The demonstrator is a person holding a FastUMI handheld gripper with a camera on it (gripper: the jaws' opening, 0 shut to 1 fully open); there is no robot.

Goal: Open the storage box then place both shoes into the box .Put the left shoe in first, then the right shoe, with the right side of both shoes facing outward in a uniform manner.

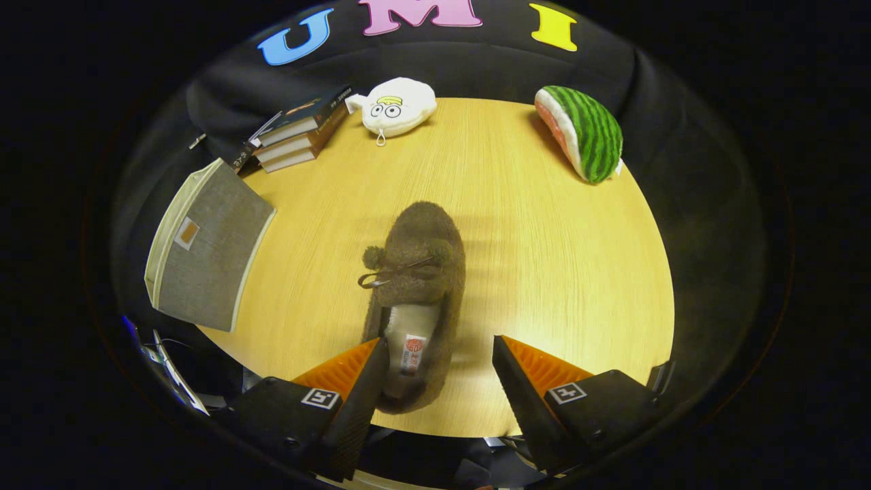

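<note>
Gripper view:
Jaws (439, 354): mine, spread wide, pinching nothing; the left finger overlaps the heel's left side, the right finger stands apart from it over bare wood.
Shoe (418, 272): brown furry slipper with pompom bow, lying on the bench middle, toe pointing toward the far edge, heel toward the near edge; heel end sits between my fingers, nearer the left one. Pale lining and a small label show in the opening.
Storage box (204, 245): grey fabric, lid closed, at the bench's left edge, hanging partly past it.
Bench (544, 272): round, light wood.
Books (299, 129): small stack at the far left edge.
White plush (398, 105): far edge, just beside the books.
Watermelon plush (585, 133): far right edge, well apart from the shoe.
</note>
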